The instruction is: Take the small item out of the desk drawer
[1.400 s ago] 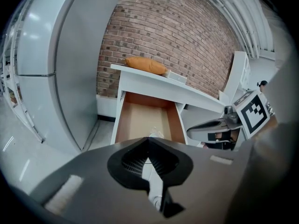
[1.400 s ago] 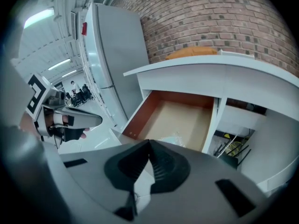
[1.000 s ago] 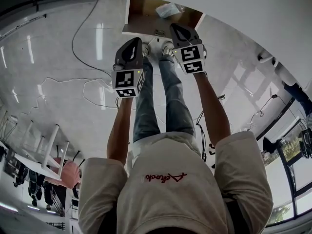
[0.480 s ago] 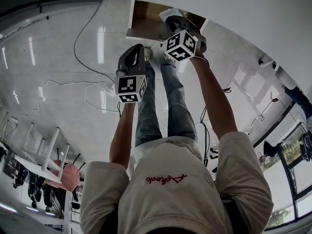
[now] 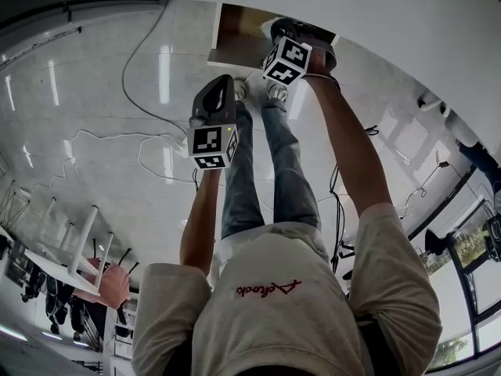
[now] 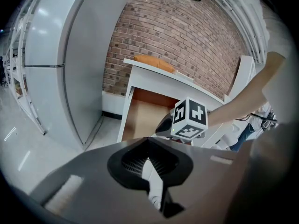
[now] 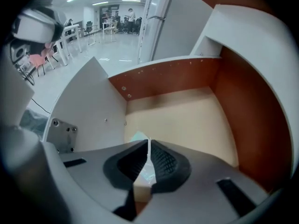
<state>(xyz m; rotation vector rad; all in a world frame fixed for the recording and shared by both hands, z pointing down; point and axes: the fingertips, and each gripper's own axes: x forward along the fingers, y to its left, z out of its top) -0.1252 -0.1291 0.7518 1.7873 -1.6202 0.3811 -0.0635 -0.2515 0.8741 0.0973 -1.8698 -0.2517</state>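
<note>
The desk drawer [image 5: 235, 34] stands pulled out, with white sides and a pale wooden floor [image 7: 187, 120]. My right gripper [image 7: 148, 143] points steeply down into it with its jaws shut and nothing held. A small pale green packet [image 7: 137, 136] lies on the drawer floor just beyond its tips. In the head view the right gripper [image 5: 291, 36] covers the packet. My left gripper [image 5: 214, 104] hangs outside the drawer, in front of it, shut and empty. From the left gripper view the drawer [image 6: 140, 115] shows ahead, with the right gripper's marker cube [image 6: 190, 119] over it.
The white desk top [image 5: 407, 22] spreads over the drawer to the right. An orange thing [image 6: 152, 62] lies on the desk. A tall grey cabinet [image 6: 70, 55] stands to the left of the desk. Cables [image 5: 141, 143] trail over the glossy floor. The person's legs [image 5: 266, 163] stand before the drawer.
The right gripper has dropped forward into the drawer and rolled, so that it now hides the packet seen earlier in the head view. The left gripper has barely moved.
</note>
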